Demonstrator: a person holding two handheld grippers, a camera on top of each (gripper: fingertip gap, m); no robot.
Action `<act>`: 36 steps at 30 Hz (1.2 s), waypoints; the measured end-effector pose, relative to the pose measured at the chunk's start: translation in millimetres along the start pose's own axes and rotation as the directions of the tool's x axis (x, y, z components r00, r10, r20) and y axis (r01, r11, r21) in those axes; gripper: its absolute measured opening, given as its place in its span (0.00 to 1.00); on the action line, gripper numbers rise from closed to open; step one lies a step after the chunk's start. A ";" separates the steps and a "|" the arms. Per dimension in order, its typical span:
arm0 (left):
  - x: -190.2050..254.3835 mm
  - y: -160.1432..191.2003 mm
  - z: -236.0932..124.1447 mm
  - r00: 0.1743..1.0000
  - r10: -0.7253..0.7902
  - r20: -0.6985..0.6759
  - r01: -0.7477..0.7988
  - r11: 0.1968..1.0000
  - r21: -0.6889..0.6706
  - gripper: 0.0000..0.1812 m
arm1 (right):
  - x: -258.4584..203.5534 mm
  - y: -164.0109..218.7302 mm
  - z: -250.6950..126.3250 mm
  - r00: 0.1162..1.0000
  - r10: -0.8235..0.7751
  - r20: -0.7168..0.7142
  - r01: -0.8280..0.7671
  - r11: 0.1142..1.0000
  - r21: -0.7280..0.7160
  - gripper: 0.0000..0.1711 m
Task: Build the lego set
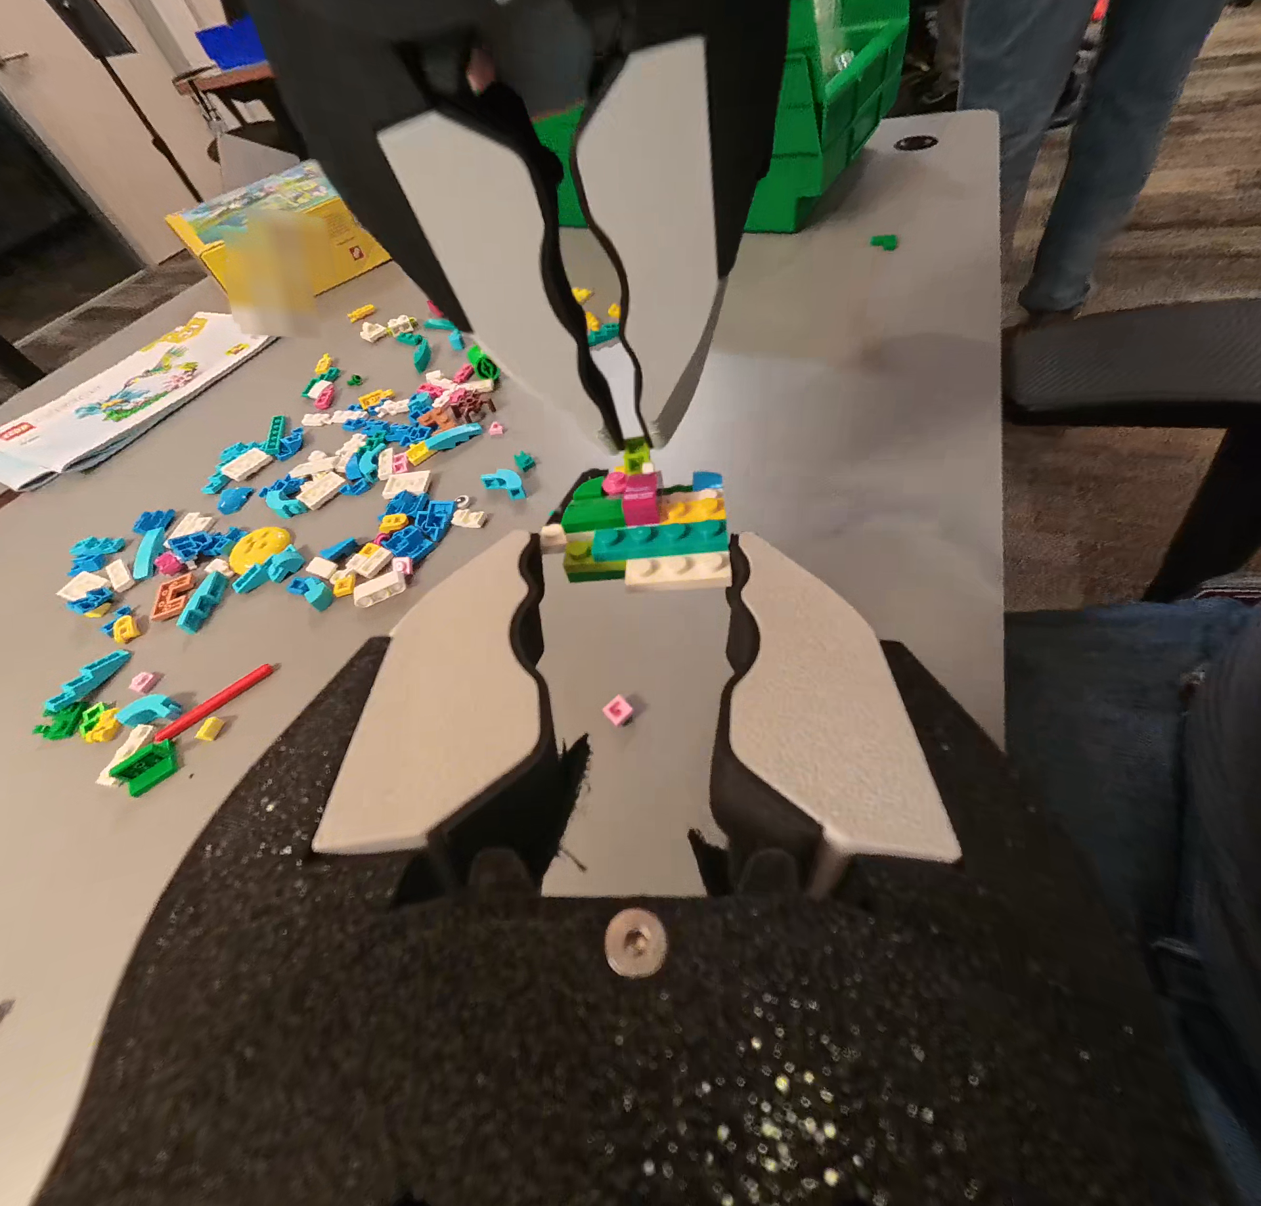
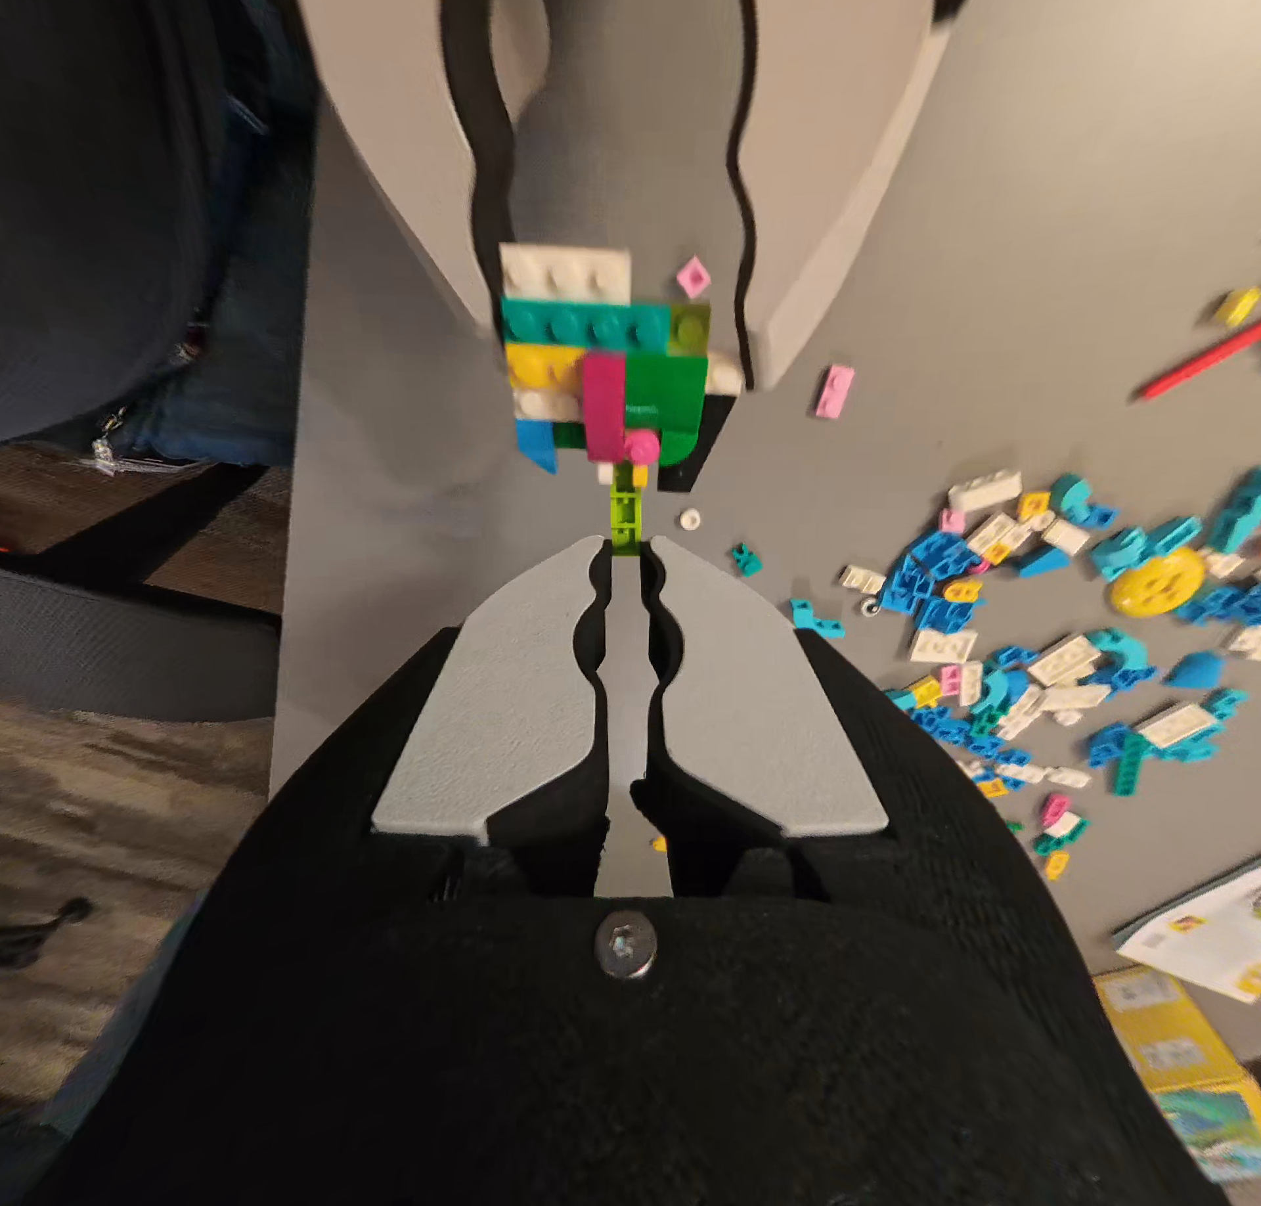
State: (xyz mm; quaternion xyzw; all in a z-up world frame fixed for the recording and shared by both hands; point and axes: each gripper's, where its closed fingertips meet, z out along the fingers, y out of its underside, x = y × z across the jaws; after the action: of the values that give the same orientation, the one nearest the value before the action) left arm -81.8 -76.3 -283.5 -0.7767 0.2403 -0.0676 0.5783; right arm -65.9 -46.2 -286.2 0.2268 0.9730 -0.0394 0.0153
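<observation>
A small multicolour lego build (image 1: 641, 532) of green, teal, white, yellow and magenta bricks sits on the grey table (image 1: 853, 422). My left gripper (image 1: 636, 545) straddles it, with its fingertips against both sides of the build. My right gripper (image 1: 631, 437) comes in from the far side, shut on a small lime green piece (image 1: 638, 453). It holds that piece on the build's top far edge, by the magenta brick. In the right wrist view my right gripper (image 2: 626, 545) pinches the lime piece (image 2: 624, 511) against the build (image 2: 607, 368). The left gripper's fingers (image 2: 491, 218) flank the build.
A pile of loose bricks (image 1: 307, 491) lies to the left, with a red stick (image 1: 218, 699) and a pink tile (image 1: 619, 709). An instruction booklet (image 1: 123, 388), a yellow box (image 1: 286, 231) and a green bin (image 1: 839, 81) stand farther back. The table edge, a chair (image 1: 1126, 354) and a person's legs (image 1: 1092, 115) are on the right. Spacing between my two grippers at the tips: around 4 cm.
</observation>
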 end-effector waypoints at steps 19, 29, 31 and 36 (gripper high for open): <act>-11.0 24.3 2.7 0.999 0.024 0.039 -0.019 0.991 -0.134 0.28 | 14.3 84.1 17.4 0.972 0.236 0.018 -0.205 0.877 -0.435 0.03; -18.9 32.4 -2.0 0.999 0.003 0.033 0.002 0.988 -0.154 0.28 | 32.7 79.9 43.2 0.954 0.296 -0.048 -0.300 0.936 -0.181 0.09; -20.3 34.0 -3.4 1.000 -0.001 0.030 0.006 0.988 -0.154 0.28 | 32.0 80.4 36.2 0.939 0.337 -0.066 -0.340 0.939 -0.049 0.10; -22.1 30.9 -5.7 1.000 -0.019 0.012 0.020 0.992 -0.124 0.28 | 38.3 87.4 31.6 0.879 0.452 -0.148 -0.391 0.864 0.317 0.11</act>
State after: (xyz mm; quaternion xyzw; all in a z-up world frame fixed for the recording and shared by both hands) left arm -112.4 -77.9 -306.6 -0.8138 0.2335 -0.0541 0.5294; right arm -61.2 46.1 -325.7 0.4378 0.8796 -0.1461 -0.1150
